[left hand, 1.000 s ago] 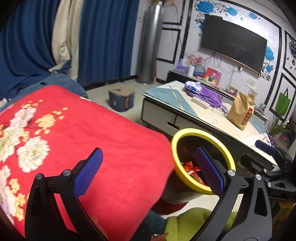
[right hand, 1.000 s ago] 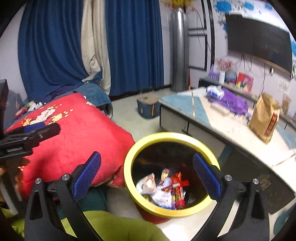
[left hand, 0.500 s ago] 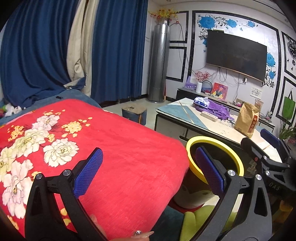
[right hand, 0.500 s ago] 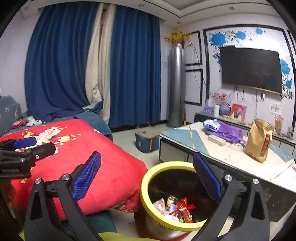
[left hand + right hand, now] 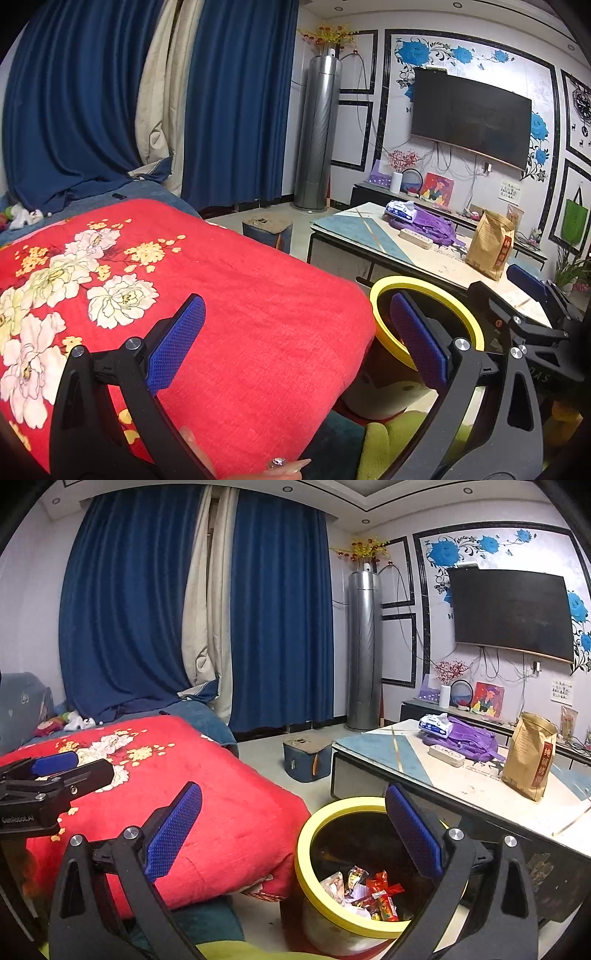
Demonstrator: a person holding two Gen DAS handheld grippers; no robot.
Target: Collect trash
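A yellow-rimmed trash bin stands on the floor between the red quilt and the low table; it also shows in the left wrist view. Several snack wrappers lie inside it. My right gripper is open and empty, held above and behind the bin. My left gripper is open and empty over the edge of the red floral quilt, left of the bin. Each gripper shows in the other's view: the right one, the left one.
A low table on the right carries a brown paper bag, a purple bag, a tissue pack and a white power strip. A blue stool stands on the floor. Blue curtains and a wall TV lie beyond.
Both grippers have risen and tilted up, so the bin sits lower in view and more of the room shows. Both stayed open and empty.
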